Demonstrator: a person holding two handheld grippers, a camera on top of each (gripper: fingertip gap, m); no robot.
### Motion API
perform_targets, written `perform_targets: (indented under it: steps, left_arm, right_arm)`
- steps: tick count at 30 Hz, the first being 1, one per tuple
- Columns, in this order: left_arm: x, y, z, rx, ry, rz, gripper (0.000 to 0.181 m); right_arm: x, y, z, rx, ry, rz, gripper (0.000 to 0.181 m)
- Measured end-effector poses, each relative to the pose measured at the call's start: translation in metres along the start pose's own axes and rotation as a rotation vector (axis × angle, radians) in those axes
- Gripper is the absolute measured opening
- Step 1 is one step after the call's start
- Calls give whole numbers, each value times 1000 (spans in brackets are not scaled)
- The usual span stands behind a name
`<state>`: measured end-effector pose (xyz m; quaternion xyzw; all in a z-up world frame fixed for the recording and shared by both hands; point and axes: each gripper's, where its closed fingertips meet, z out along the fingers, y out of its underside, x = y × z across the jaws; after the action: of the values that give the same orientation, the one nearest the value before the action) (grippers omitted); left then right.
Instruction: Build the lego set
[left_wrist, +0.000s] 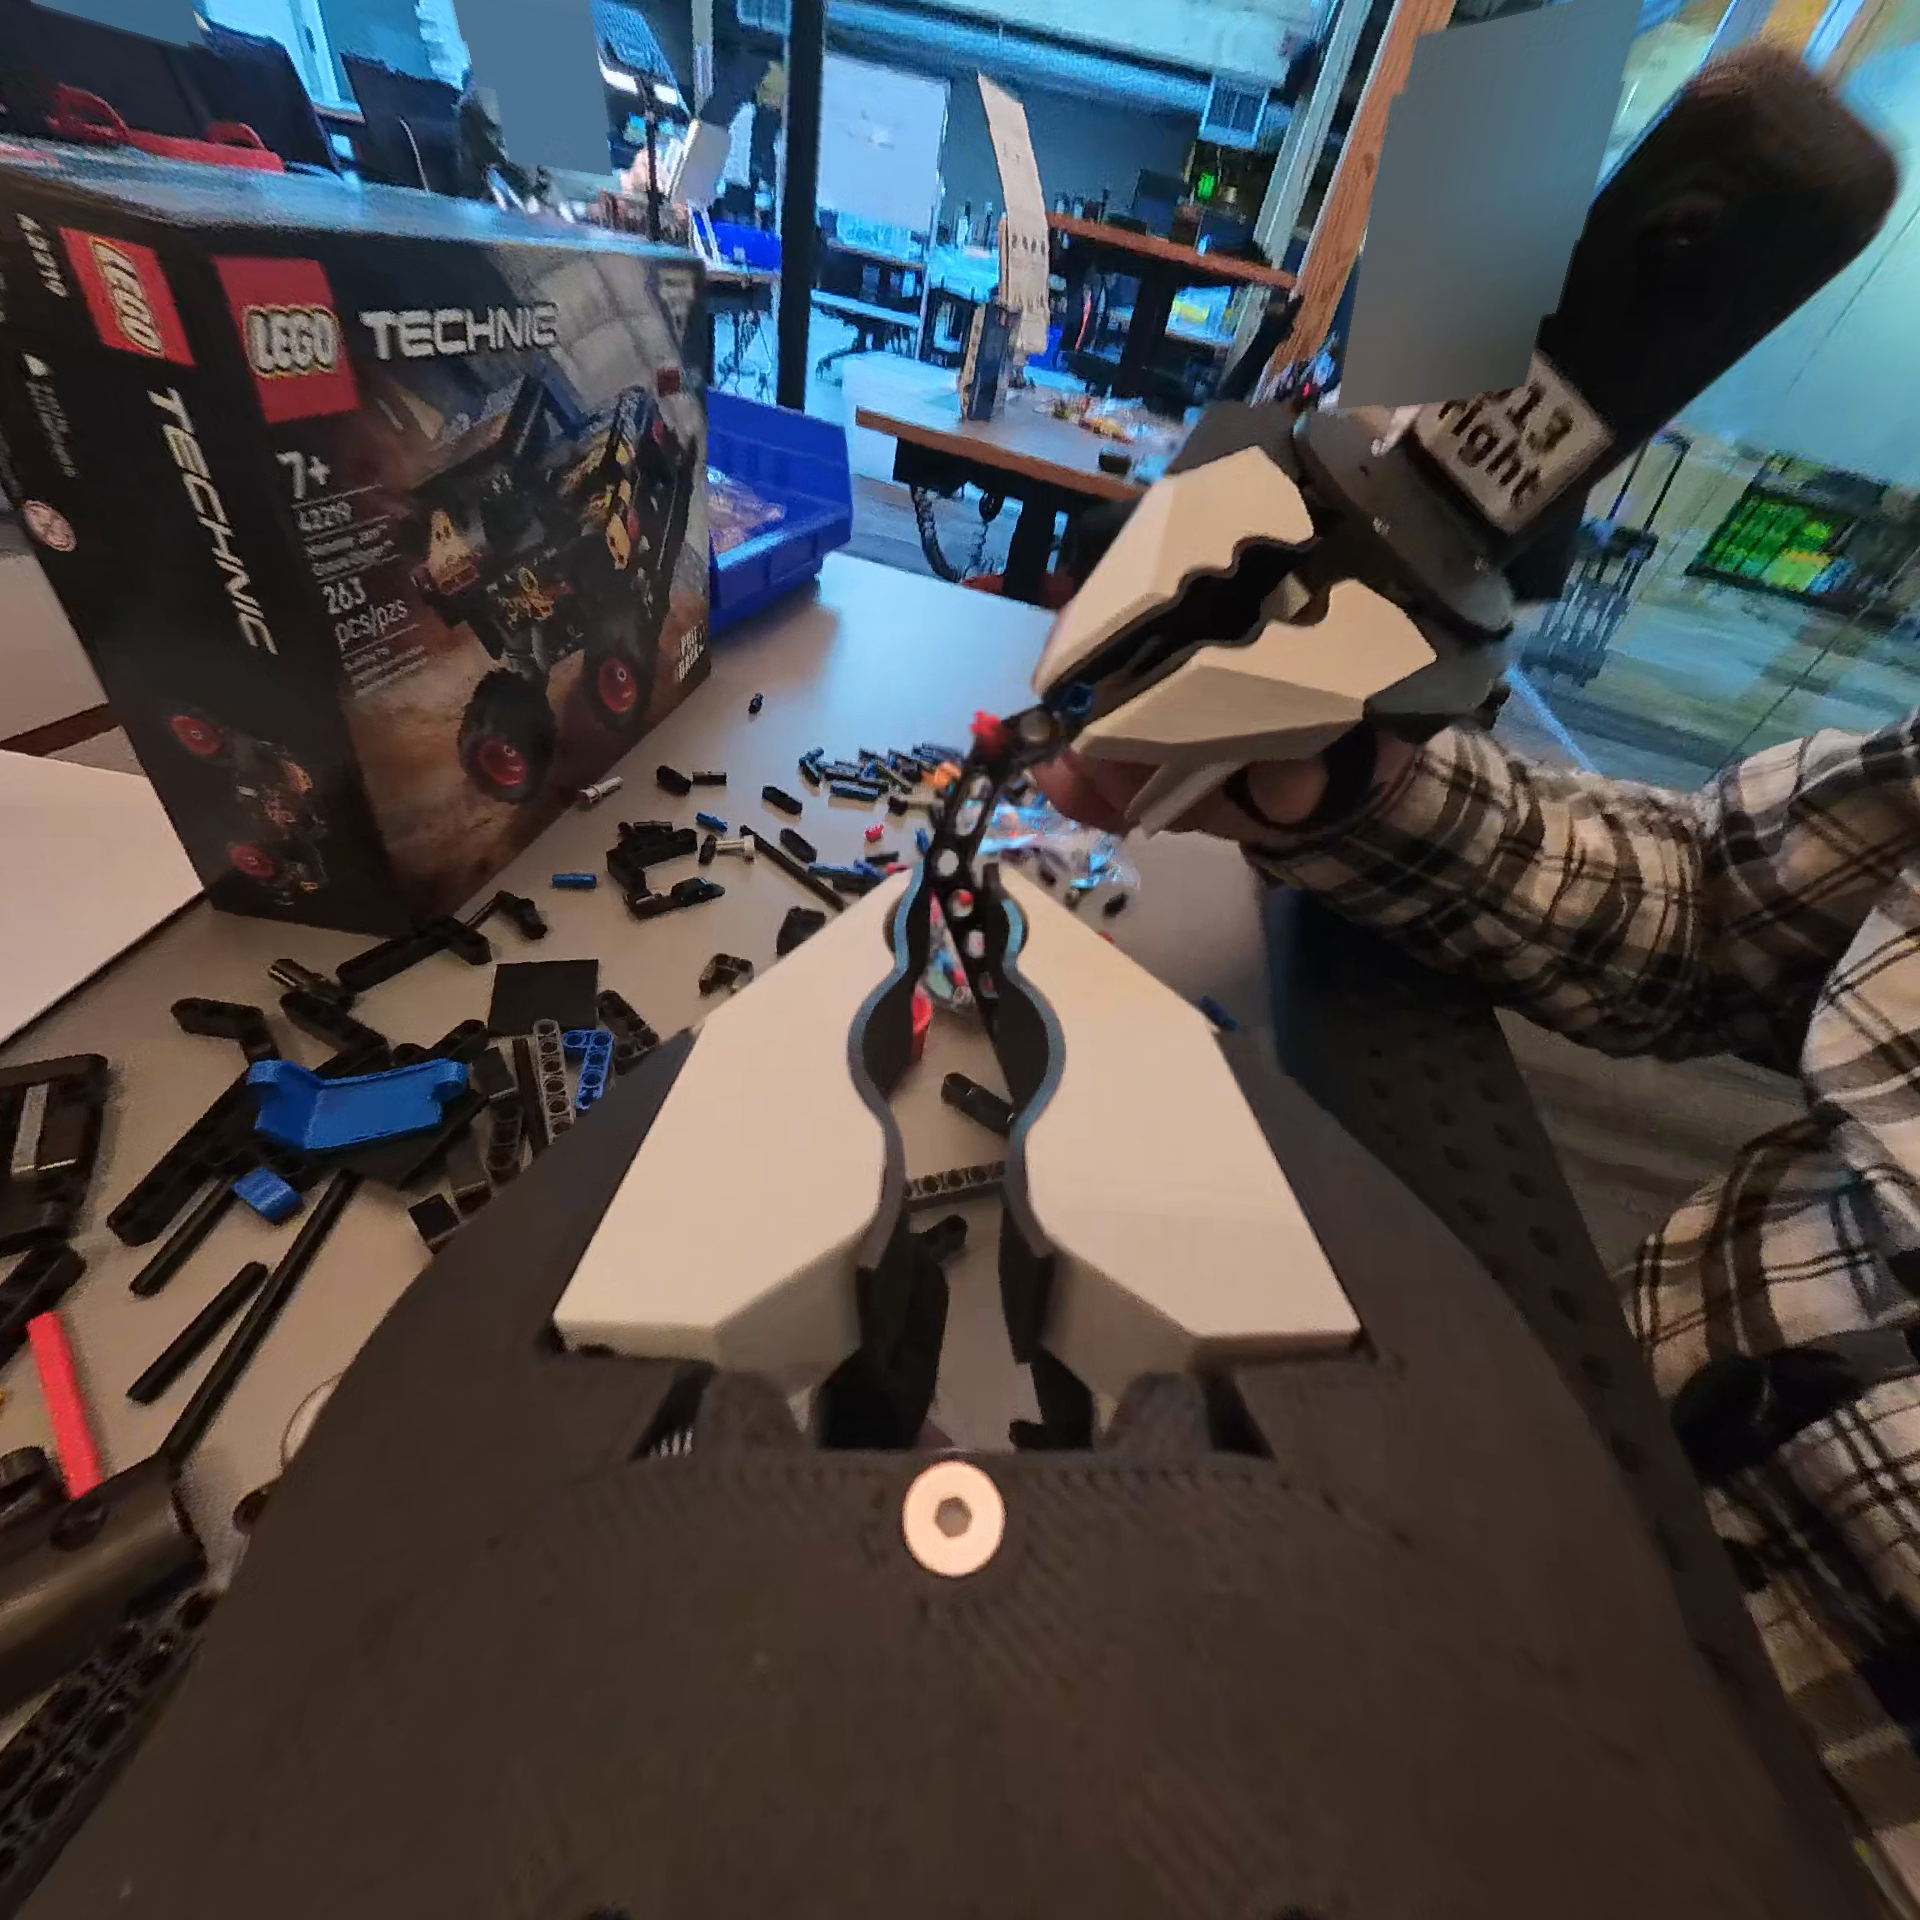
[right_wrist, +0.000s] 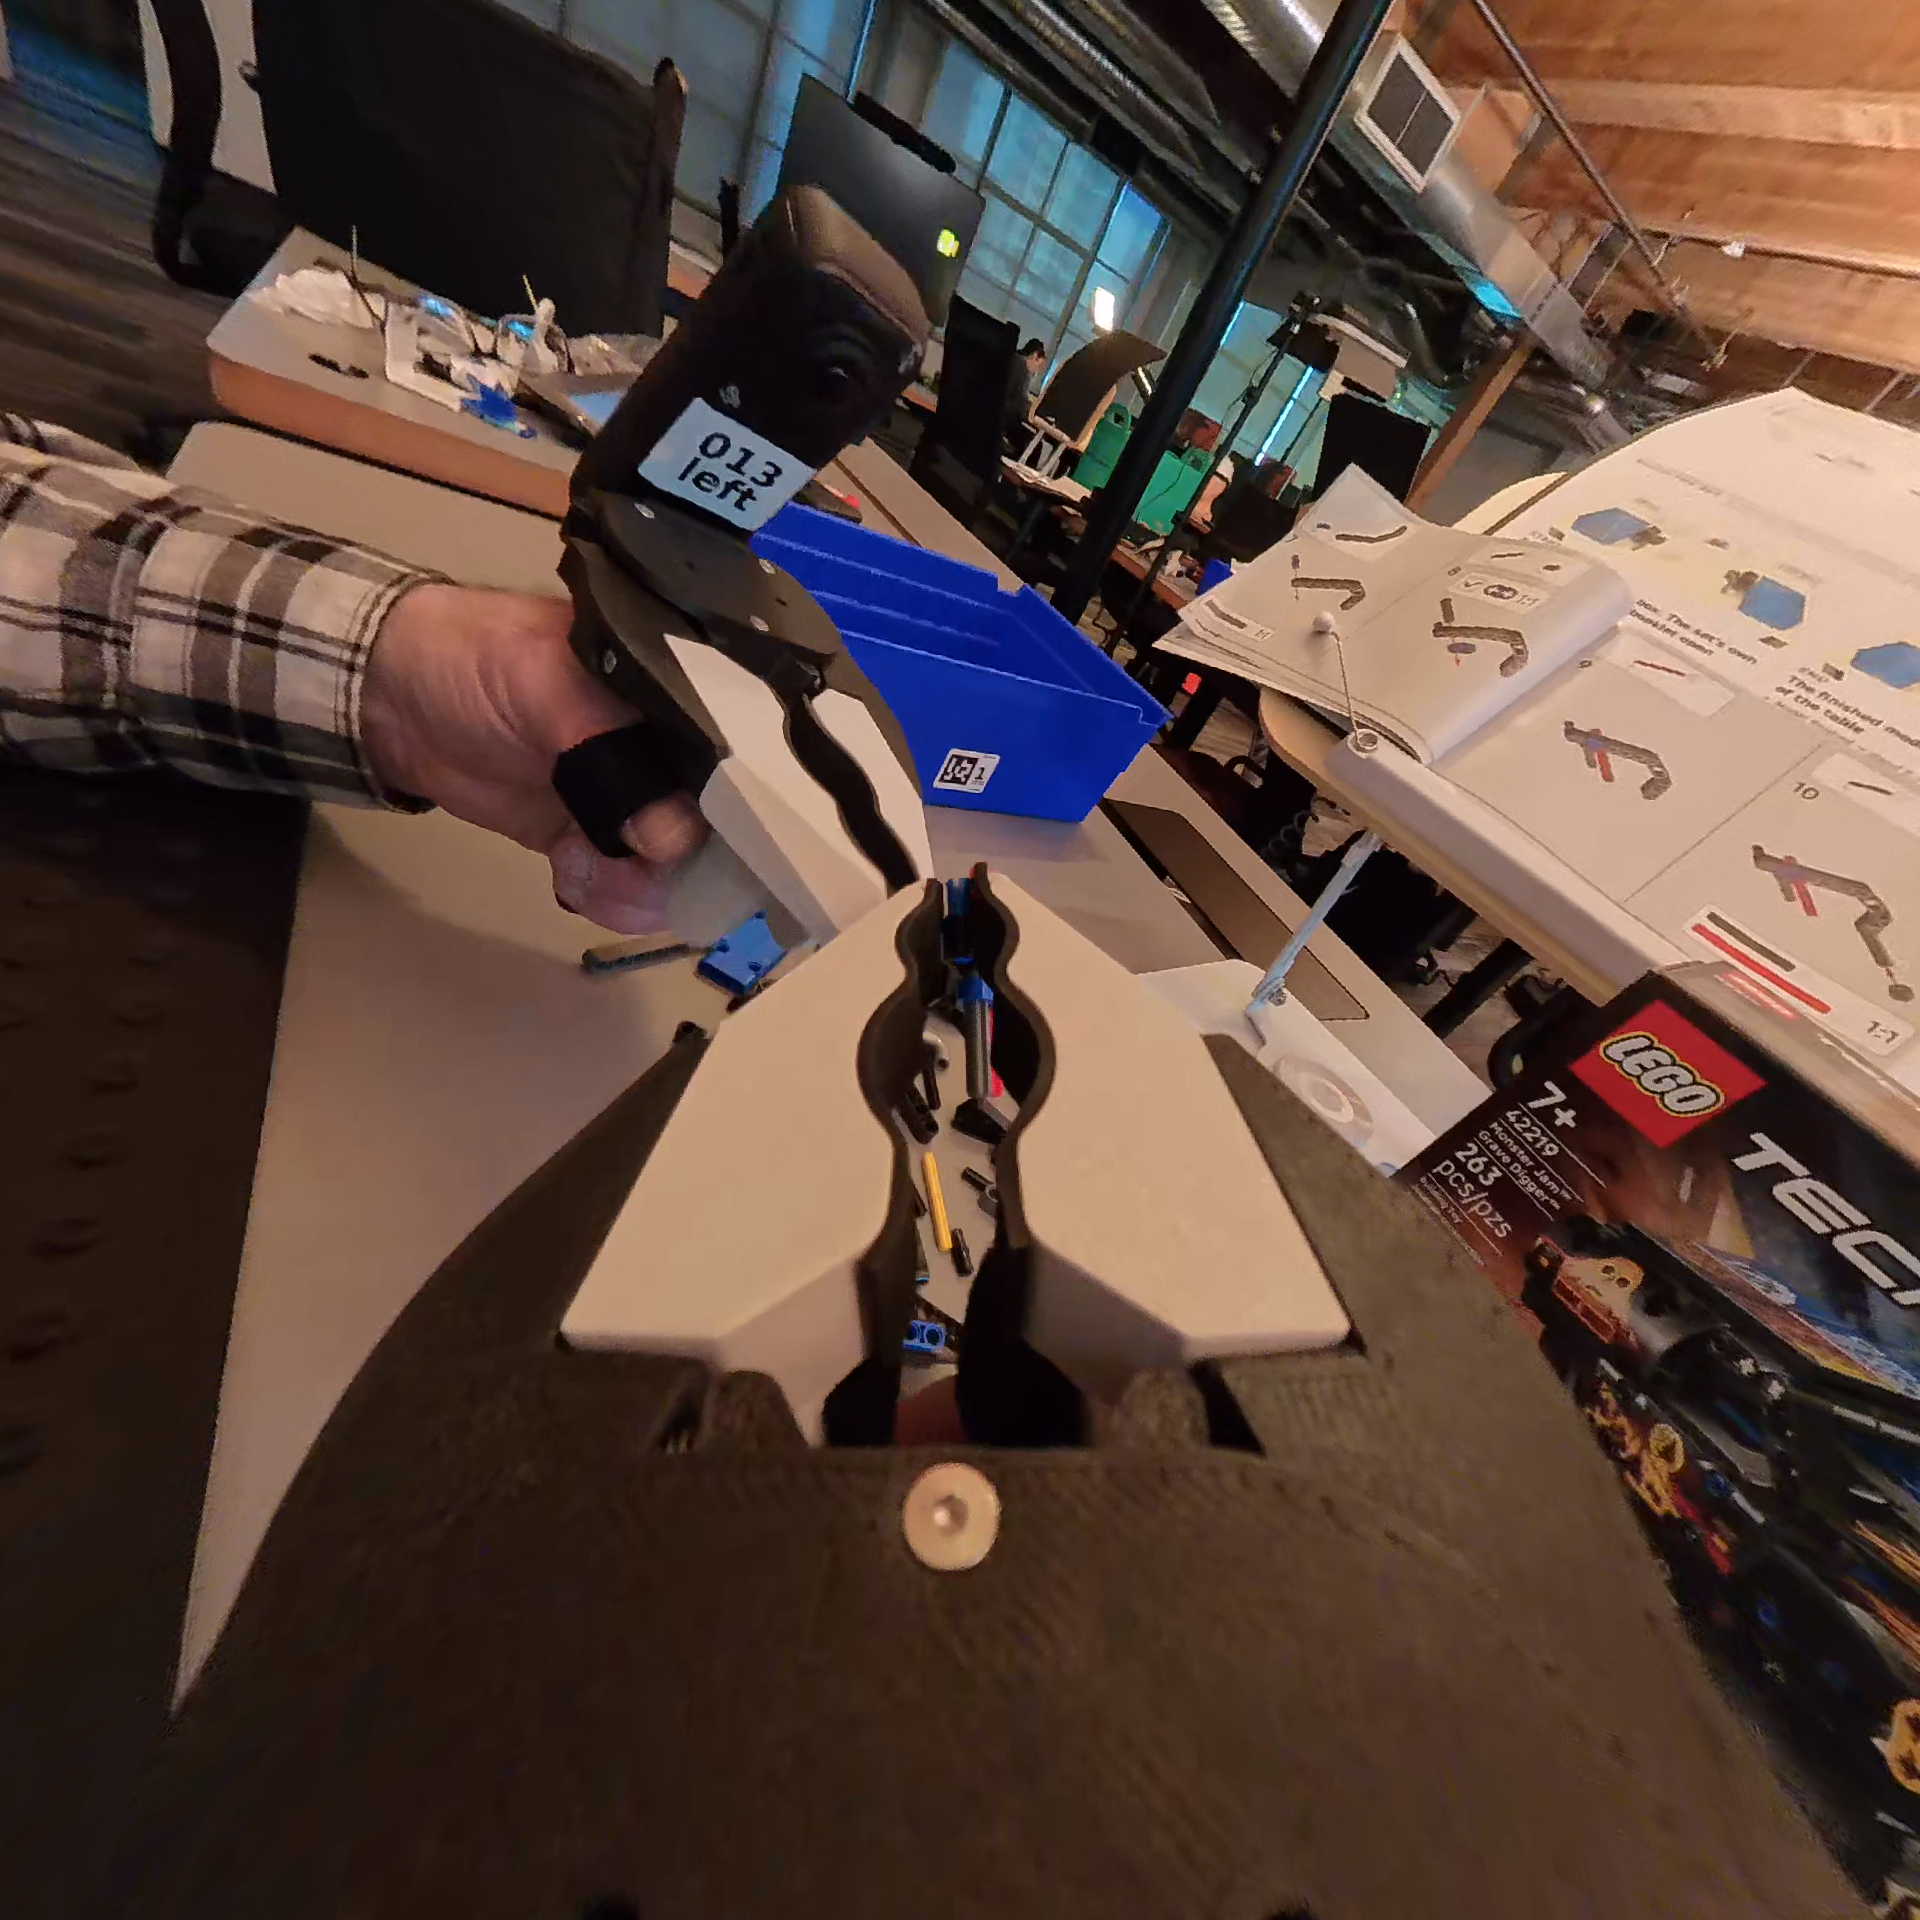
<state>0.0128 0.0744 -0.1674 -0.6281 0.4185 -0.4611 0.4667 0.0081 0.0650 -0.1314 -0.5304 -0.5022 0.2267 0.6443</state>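
**Two grippers meet on one perforated black beam above the parts pile**

The left gripper (left_wrist: 951, 894) has its white fingers (left_wrist: 790, 1091) clenched on a long black beam (left_wrist: 961, 873) with a row of round holes. The beam is held off the table, its long axis running up and away from the left gripper's tips, leaning slightly right towards the right gripper (left_wrist: 1049, 707). At the far end of the beam sit a red pin (left_wrist: 985, 730) and a grey-and-blue connector (left_wrist: 1044, 717). The right gripper's tips are pinched on that connector, and in the right wrist view the blue and grey piece (right_wrist: 971, 1003) stands nearly upright between them.

The left gripper points forward and slightly upward over the table. The right gripper comes in from the upper right, angled down and left, so the two tools meet almost tip to tip. The hand holding the left gripper (right_wrist: 520, 727) wraps the handle with one finger through a black strap; a plaid sleeve (right_wrist: 177, 613) covers the forearm, which reaches in level from the left.

Below, loose black, blue and red pieces (left_wrist: 665, 862) lie scattered on the grey table (left_wrist: 914, 644). The set's box (left_wrist: 343, 540) stands upright to the left, a blue bin (right_wrist: 977, 665) sits behind, and an open instruction booklet (right_wrist: 1558, 665) rests on a stand to the right.
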Motion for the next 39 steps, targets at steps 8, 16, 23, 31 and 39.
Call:
perform_targets:
  steps: [8,16,23,31,39]
  left_arm:
    - [-3,-18,-9,122,-2,-21,5]
    - [1,-45,-20,304,16,-26,5]
    - [17,-47,-12,349,2,94,5]
    - [23,-48,-9,355,15,114,5]
    - [25,-52,-10,373,30,108,5]
  right_arm:
    - [14,-7,-8,65,10,155,37]
    - [-2,-7,-8,122,-224,497,41]
    - [-33,-3,19,84,-286,525,20]
    - [-25,-7,13,138,-257,541,0]
    - [-31,-1,18,103,-301,607,26]
